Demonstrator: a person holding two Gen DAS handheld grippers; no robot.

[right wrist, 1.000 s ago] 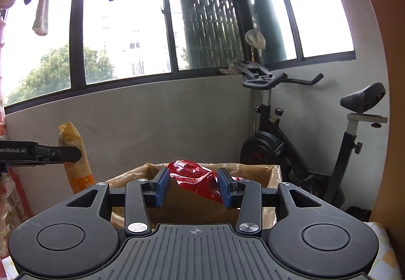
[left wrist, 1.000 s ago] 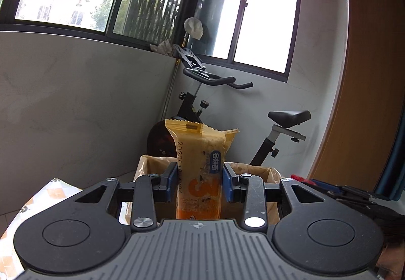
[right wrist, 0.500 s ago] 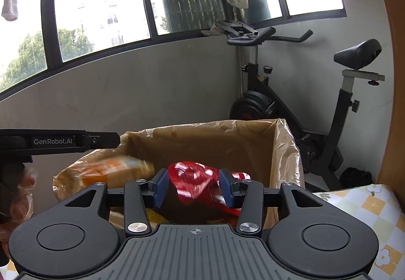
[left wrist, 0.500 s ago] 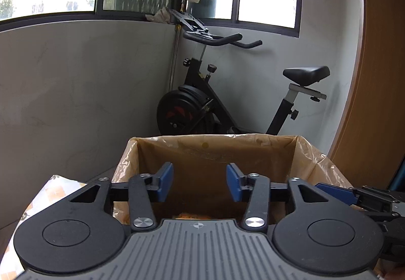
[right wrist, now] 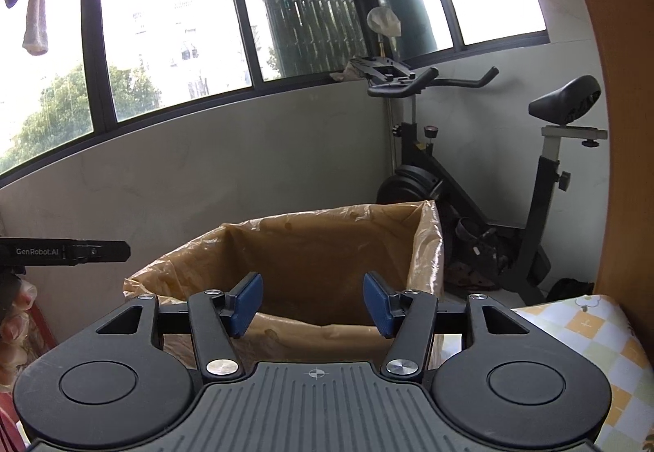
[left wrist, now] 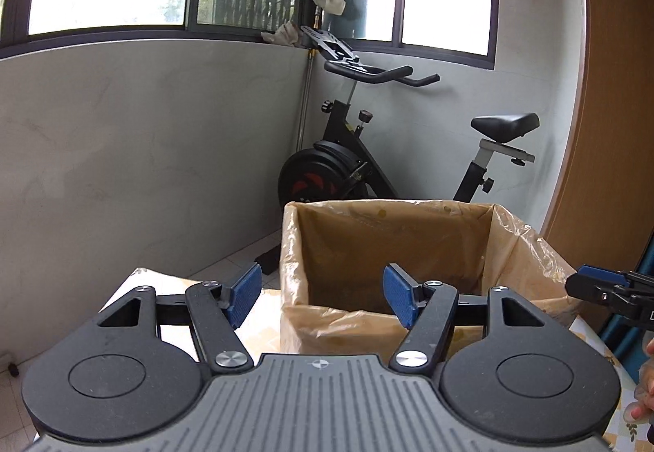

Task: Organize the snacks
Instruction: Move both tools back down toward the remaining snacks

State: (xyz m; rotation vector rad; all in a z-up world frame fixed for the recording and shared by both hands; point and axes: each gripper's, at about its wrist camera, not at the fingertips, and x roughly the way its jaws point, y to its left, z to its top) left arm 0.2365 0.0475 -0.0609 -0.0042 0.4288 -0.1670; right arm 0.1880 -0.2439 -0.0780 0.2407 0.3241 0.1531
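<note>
A cardboard box lined with a clear plastic bag [left wrist: 408, 231] [right wrist: 327, 243] stands on the table in front of both grippers. My left gripper [left wrist: 321, 298] hangs at the box's near left corner, its jaws opening with nothing between them. My right gripper [right wrist: 312, 302] is over the box's near rim, its jaws also opening and empty. No snack packet shows in either view; the box's floor is hidden. The right gripper's tip [left wrist: 605, 288] enters the left wrist view at the right edge, and the left gripper's arm [right wrist: 65, 251] shows at the left of the right wrist view.
An exercise bike [left wrist: 368, 165] [right wrist: 490, 206] stands behind the box against the grey wall. A checked tablecloth [right wrist: 572, 333] covers the table. A wooden panel [left wrist: 613, 124] rises at the right. A person's fingers [right wrist: 16, 313] show at the left edge.
The orange snack packet left my left gripper and the red packet left my right gripper; both are gone from view. Both grippers' jaws have spread wider. Both hands have shifted and sunk a little at the box.
</note>
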